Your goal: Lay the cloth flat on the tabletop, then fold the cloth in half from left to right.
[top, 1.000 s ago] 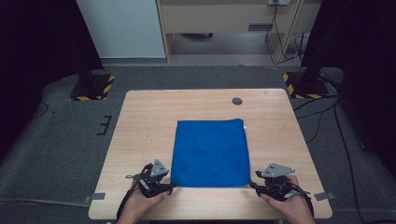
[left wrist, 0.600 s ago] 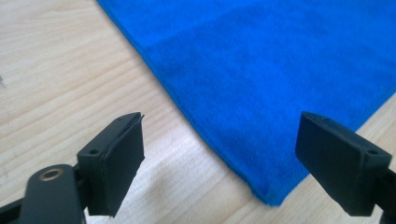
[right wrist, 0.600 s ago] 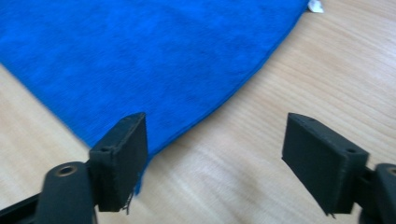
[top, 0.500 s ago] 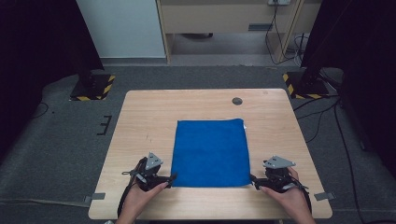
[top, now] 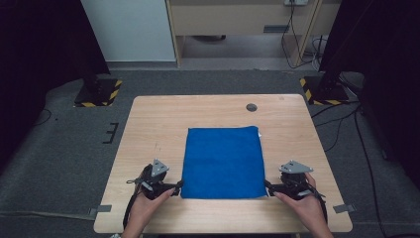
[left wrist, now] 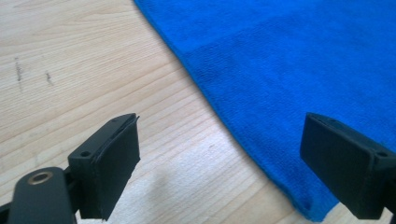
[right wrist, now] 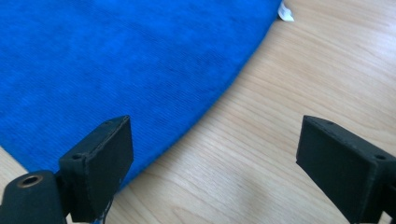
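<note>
A blue cloth (top: 223, 161) lies flat on the wooden table (top: 158, 124). My left gripper (top: 176, 187) rests at the cloth's near left corner and my right gripper (top: 268, 186) at its near right corner, each held by a hand. In the left gripper view the left gripper (left wrist: 229, 168) stands wide open, and the cloth (left wrist: 289, 60) edge runs between the jaws on the table. In the right gripper view the right gripper (right wrist: 219, 168) is equally wide, with the cloth (right wrist: 116, 60) edge under the left jaw. Both pairs of jaws have just been opening, and no pad presses on the cloth.
A dark round hole (top: 251, 107) sits near the table's far edge. A small white tag (right wrist: 285, 11) sticks out at the cloth's far right corner. Yellow-and-black striped stand bases (top: 96, 94) (top: 322, 91) stand on the grey floor beyond the table.
Both grippers have shifted slightly away from me beside the cloth's near corners. The cloth lies as before.
</note>
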Tool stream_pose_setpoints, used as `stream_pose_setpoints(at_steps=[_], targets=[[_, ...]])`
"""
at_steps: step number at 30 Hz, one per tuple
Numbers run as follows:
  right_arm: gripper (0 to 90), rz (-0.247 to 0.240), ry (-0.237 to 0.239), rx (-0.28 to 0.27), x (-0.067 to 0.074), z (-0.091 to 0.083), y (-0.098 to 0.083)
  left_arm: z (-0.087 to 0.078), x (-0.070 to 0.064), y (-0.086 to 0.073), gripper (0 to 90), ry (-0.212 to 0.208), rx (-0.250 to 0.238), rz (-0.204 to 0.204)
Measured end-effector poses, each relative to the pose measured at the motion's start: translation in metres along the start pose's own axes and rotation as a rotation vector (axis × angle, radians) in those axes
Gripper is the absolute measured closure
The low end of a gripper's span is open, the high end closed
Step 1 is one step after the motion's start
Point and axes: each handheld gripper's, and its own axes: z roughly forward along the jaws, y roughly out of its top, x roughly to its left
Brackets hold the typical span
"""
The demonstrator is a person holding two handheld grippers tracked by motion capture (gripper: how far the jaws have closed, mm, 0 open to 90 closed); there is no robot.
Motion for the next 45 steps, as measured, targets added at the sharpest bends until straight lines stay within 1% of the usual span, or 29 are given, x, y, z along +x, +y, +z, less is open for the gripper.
stream_pose_setpoints(at_steps=[3, 5, 7, 9, 12, 14, 15, 16, 17, 19, 21, 23, 24, 25, 26, 27, 28, 31, 33, 36, 39, 40, 43, 45], targets=[[9.7, -0.013, 0.011, -0.007, 0.004, 0.000, 0.003, 0.000, 0.002, -0.001, 11.1, 0.000, 0.002, -0.002], [8.5, -0.006, 0.037, -0.007, 0.009, -0.001, 0.005, 0.001, 0.002, -0.001, 11.1, -0.002, 0.006, 0.006], [7.3, 0.009, 0.059, 0.007, 0.014, -0.002, 0.009, 0.002, 0.004, 0.000, 10.9, 0.002, 0.013, 0.017], [6.8, 0.012, 0.087, -0.005, 0.019, -0.002, 0.015, 0.003, 0.008, 0.001, 10.4, 0.007, 0.009, 0.009], [6.9, -0.014, 0.129, -0.032, 0.032, 0.003, 0.030, 0.003, 0.015, -0.001, 9.3, 0.013, 0.008, -0.014], [7.5, -0.044, 0.155, -0.040, 0.044, 0.012, 0.038, 0.001, 0.019, -0.002, 8.6, 0.004, -0.005, -0.022], [8.2, -0.055, 0.161, -0.037, 0.048, 0.016, 0.041, 0.000, 0.020, -0.002, 8.0, 0.003, -0.012, -0.018], [9.9, -0.064, 0.176, -0.027, 0.053, 0.021, 0.044, -0.001, 0.020, -0.002, 7.5, 0.007, -0.015, -0.016], [11.2, -0.070, 0.190, -0.024, 0.057, 0.026, 0.047, -0.001, 0.021, -0.003, 7.5, 0.013, -0.017, -0.010], [13.0, -0.072, 0.209, -0.015, 0.069, 0.037, 0.053, -0.001, 0.022, -0.003, 7.5, 0.018, -0.022, -0.014], [13.7, -0.091, 0.237, -0.006, 0.081, 0.045, 0.059, -0.002, 0.023, -0.003, 7.5, 0.023, -0.021, -0.014], [14.5, -0.109, 0.252, -0.001, 0.092, 0.051, 0.065, -0.003, 0.026, -0.003, 7.5, 0.037, -0.016, -0.015], [14.6, -0.106, 0.279, 0.003, 0.100, 0.055, 0.069, -0.003, 0.029, -0.003, 7.5, 0.052, -0.008, -0.004], [14.8, -0.100, 0.303, 0.006, 0.107, 0.058, 0.072, -0.003, 0.033, -0.004, 7.5, 0.079, 0.001, 0.010], [15.9, -0.106, 0.318, 0.005, 0.113, 0.060, 0.074, -0.004, 0.038, -0.004, 7.8, 0.094, 0.002, 0.012], [16.5, -0.115, 0.322, 0.007, 0.120, 0.063, 0.076, -0.005, 0.045, -0.006, 8.4, 0.086, -0.013, -0.016], [18.2, -0.133, 0.332, 0.013, 0.129, 0.067, 0.078, -0.005, 0.048, -0.007, 8.4, 0.083, -0.018, -0.032], [22.4, -0.153, 0.338, 0.012, 0.142, 0.072, 0.083, -0.007, 0.056, -0.010, 8.4, 0.096, -0.017, -0.053], [26.3, -0.158, 0.348, 0.001, 0.150, 0.075, 0.085, -0.008, 0.059, -0.011, 8.4, 0.104, -0.021, -0.065], [32.7, -0.187, 0.354, 0.005, 0.161, 0.078, 0.086, -0.008, 0.060, -0.012, 8.4, 0.112, -0.012, -0.066], [39.9, -0.203, 0.370, 0.011, 0.170, 0.082, 0.085, -0.008, 0.059, -0.012, 8.6, 0.121, -0.015, -0.062], [42.5, -0.215, 0.376, 0.007, 0.174, 0.083, 0.086, -0.008, 0.060, -0.012, 8.6, 0.121, -0.015, -0.063], [44.6, -0.246, 0.405, 0.003, 0.187, 0.087, 0.087, -0.006, 0.061, -0.013, 8.6, 0.110, -0.002, -0.074], [47.1, -0.264, 0.425, 0.007, 0.196, 0.089, 0.089, -0.006, 0.061, -0.013, 8.6, 0.110, 0.007, -0.072]])
